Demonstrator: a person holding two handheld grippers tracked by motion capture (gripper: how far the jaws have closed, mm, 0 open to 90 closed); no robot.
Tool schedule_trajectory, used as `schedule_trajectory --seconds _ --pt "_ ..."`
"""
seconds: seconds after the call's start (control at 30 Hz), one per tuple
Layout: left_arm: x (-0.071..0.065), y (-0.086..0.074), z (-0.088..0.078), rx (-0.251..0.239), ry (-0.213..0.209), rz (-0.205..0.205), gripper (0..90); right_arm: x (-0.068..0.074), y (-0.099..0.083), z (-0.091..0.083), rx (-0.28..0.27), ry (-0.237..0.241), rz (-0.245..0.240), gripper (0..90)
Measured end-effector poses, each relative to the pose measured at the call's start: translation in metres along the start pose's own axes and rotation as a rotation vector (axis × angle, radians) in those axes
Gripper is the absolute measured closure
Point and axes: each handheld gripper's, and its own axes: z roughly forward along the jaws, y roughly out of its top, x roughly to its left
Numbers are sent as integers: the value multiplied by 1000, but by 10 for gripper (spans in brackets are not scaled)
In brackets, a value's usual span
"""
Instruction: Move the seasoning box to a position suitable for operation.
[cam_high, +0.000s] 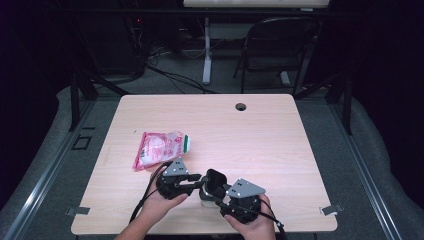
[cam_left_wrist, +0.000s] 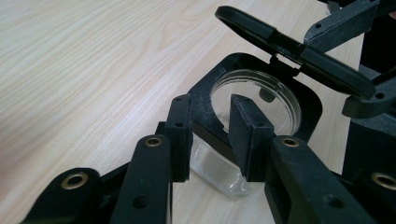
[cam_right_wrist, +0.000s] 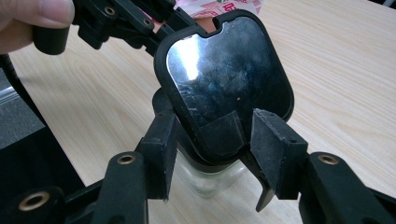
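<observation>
While the right gripper (cam_right_wrist: 215, 154) clamps the glass jar (cam_right_wrist: 210, 179), the left gripper (cam_left_wrist: 212, 135) straddles its black rim (cam_left_wrist: 205, 100), pads apart; hinged lid (cam_right_wrist: 226, 84) raised at 12 o'clock.

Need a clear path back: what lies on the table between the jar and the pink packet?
Only the left gripper and its hand; otherwise bare wood, in the high view, between the jar and the pink packet.

Both hands meet at the jar (cam_high: 206, 192): left gripper (cam_high: 192, 179) jaws straddling its rim, right gripper (cam_high: 220, 192) clamped around its body.
</observation>
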Motion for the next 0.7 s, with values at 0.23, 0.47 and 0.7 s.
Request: schedule_trajectory --seconds 0.23,0.47,0.7 --pt "-3 0 5 7 11 8 692 -1 -1 -1 -12 4 5 506" --pt "-3 0 4 6 5 7 701 -3 -2 -5 -22 4 7 505" --pt "-3 -1 4 6 5 11 703 -7 -6 -13 -43 -5 22 508"
